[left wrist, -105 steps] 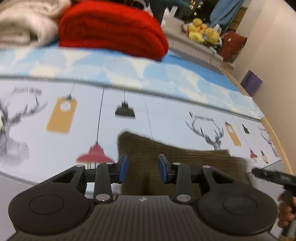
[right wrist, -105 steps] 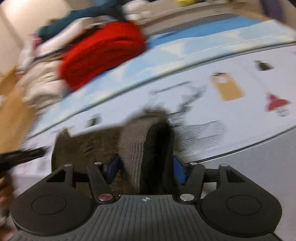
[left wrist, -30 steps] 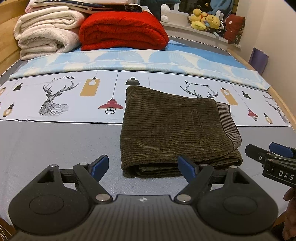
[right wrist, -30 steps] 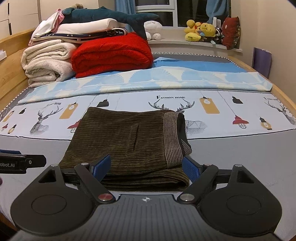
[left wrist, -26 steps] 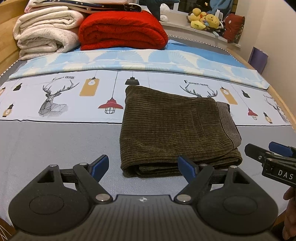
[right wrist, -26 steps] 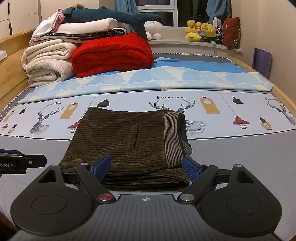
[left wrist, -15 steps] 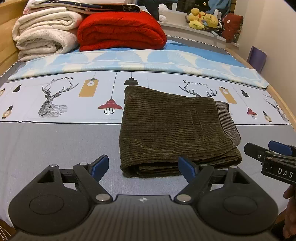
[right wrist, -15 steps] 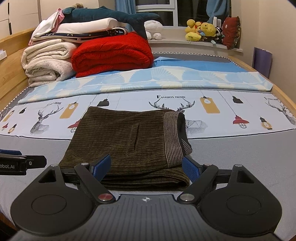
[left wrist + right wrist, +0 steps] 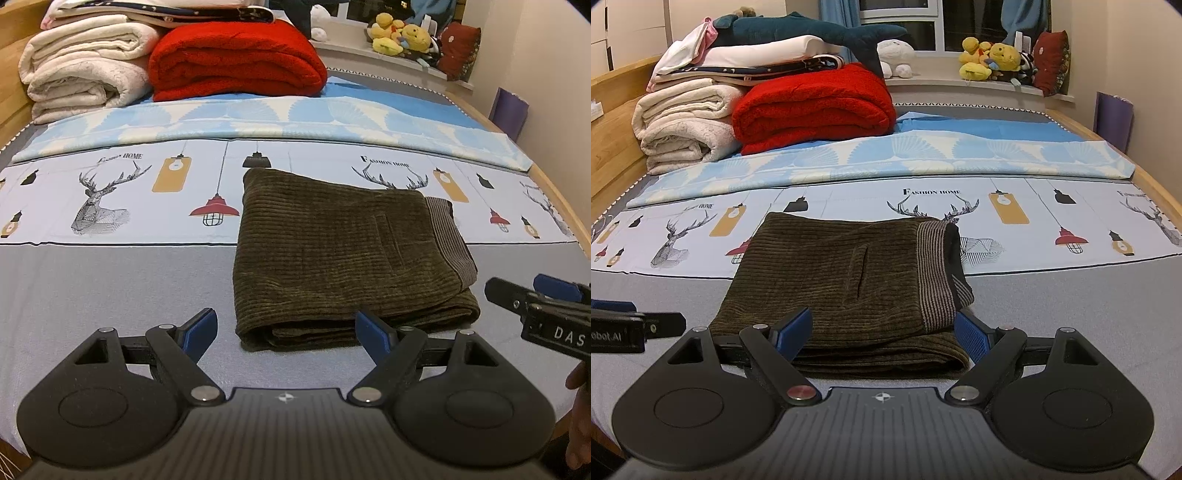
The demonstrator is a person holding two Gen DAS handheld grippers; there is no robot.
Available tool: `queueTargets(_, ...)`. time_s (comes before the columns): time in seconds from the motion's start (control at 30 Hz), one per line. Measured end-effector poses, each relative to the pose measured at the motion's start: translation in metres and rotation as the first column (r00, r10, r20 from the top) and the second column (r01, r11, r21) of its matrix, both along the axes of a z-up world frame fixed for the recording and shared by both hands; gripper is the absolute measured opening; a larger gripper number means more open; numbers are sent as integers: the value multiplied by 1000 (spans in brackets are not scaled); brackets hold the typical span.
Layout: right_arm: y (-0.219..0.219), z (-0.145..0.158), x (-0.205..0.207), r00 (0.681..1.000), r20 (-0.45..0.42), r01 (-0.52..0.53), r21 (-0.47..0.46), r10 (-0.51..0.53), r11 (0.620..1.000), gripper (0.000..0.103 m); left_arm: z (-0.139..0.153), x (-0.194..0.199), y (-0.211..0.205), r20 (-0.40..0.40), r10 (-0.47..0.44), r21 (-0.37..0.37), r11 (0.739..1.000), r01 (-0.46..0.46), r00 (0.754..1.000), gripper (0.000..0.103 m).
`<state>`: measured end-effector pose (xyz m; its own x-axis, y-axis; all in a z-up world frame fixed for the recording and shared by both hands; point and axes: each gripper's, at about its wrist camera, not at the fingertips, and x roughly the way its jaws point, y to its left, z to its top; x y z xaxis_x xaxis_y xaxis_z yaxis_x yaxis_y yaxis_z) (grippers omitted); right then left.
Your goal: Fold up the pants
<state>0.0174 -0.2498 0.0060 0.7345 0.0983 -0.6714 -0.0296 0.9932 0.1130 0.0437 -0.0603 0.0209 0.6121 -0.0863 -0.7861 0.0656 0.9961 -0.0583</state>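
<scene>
Dark olive corduroy pants [image 9: 343,258] lie folded into a flat rectangle on the bed, striped waistband to the right [image 9: 849,273]. My left gripper [image 9: 286,330] hovers open just before their near edge, nothing between its blue pads. My right gripper [image 9: 882,332] is open too, held back from the near edge, its wide jaws apart from the cloth. In the left wrist view the right gripper's tip [image 9: 535,310] shows at the right edge; in the right wrist view the left gripper's tip [image 9: 631,328] shows at the left edge.
A red blanket [image 9: 232,61] and cream blankets [image 9: 85,70] are stacked at the head of the bed, with a blue shark plush [image 9: 812,31] on top. Plush toys [image 9: 993,55] sit on the window ledge. The wooden bed frame [image 9: 565,206] runs along the right side.
Three and a half seconds ago my right gripper held the pants and both were moving; since then it let go and both drew back. Over the last second nothing has moved.
</scene>
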Motion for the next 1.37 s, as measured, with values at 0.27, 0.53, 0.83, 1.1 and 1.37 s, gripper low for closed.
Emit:
queueTargets(0.27, 2, 0, 1, 1000, -2, -8, -2, 8, 1000, 85, -1, -1, 0, -4, -16, -4, 1000, 16, 1000, 86)
queueTargets(0.53, 1, 0, 1, 1000, -7, -3, 1, 3, 1000, 85, -2, -1, -1, -10, -23, -6, 1000, 23, 1000, 86)
queueTargets(0.83, 1, -1, 1, 1000, -12, -2, 3, 2, 1000, 85, -3, 0, -2, -12, -34, -3, 999, 34, 999, 86)
queueTargets(1.1, 1, -2, 2, 1000, -13, -4, 2, 4, 1000, 85, -3, 0, -2, -9, -33, -8, 999, 33, 999, 86)
queueTargets(1.37, 2, -3, 2, 1000, -13, -9, 0, 9, 1000, 85, -2, -1, -2, -5, -31, -9, 999, 31, 1000, 86)
